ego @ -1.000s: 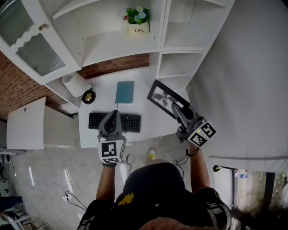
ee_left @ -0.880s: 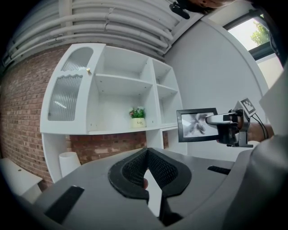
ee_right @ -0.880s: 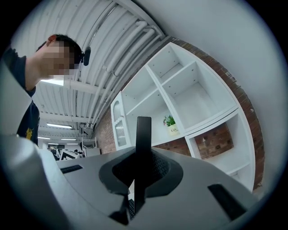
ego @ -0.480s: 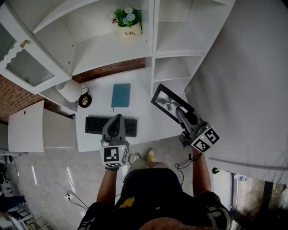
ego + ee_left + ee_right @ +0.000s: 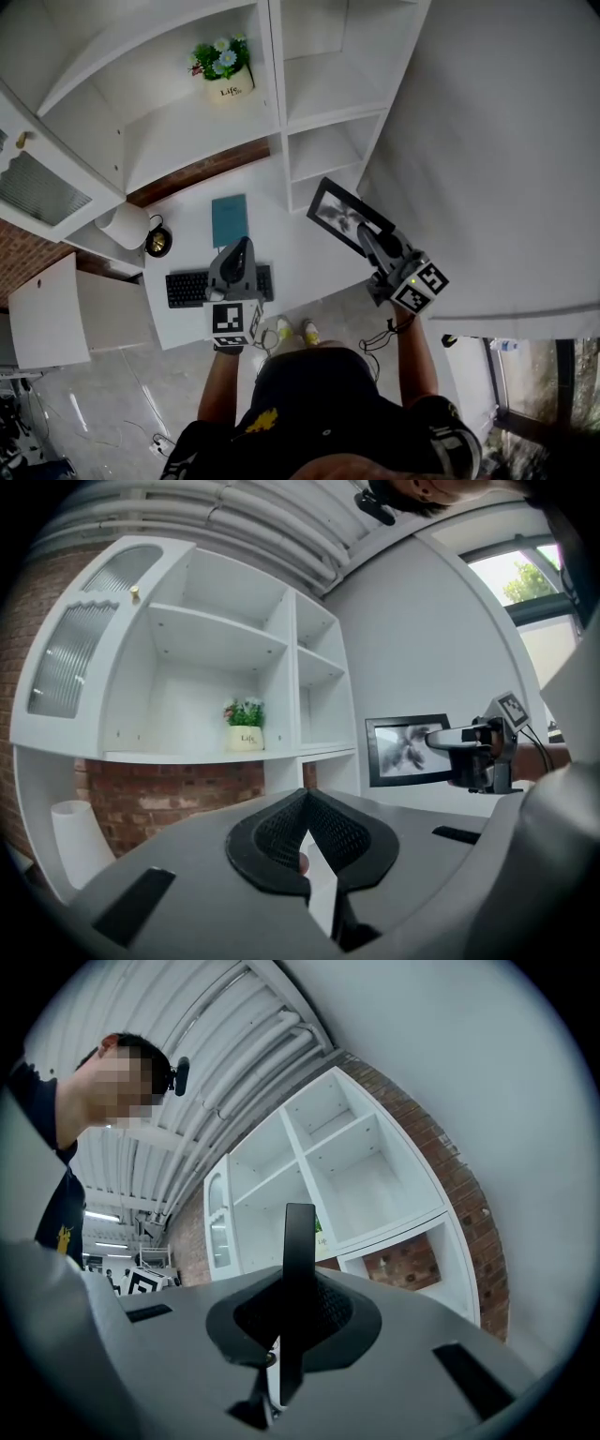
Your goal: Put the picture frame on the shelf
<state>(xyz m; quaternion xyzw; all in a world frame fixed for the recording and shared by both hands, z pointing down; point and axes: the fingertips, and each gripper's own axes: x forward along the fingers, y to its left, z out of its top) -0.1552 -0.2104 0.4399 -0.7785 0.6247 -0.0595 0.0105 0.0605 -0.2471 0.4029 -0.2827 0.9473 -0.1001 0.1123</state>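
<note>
The black picture frame [image 5: 345, 212] with a grey leaf print hangs over the white desk's right end, just in front of the white shelf unit [image 5: 319, 94]. My right gripper [image 5: 364, 232] is shut on its near edge. In the right gripper view the frame [image 5: 299, 1232] stands edge-on between the pads. From the left gripper view I see the frame [image 5: 405, 750] and the right gripper [image 5: 435, 739] at the right. My left gripper [image 5: 242, 246] hovers over the keyboard, shut and holding nothing; its pads [image 5: 281, 832] meet at the tip.
A flower pot [image 5: 222, 71] stands on a wide shelf at the left. On the desk [image 5: 291, 253] lie a black keyboard [image 5: 187, 287], a teal notebook [image 5: 228, 219], a white roll [image 5: 122, 225] and a small dark round object [image 5: 157, 242]. A grey wall [image 5: 487, 150] rises at the right.
The shelf and desk have slid left in the head view. Both grippers have drifted a little right along the desk, the frame still held in the right one.
</note>
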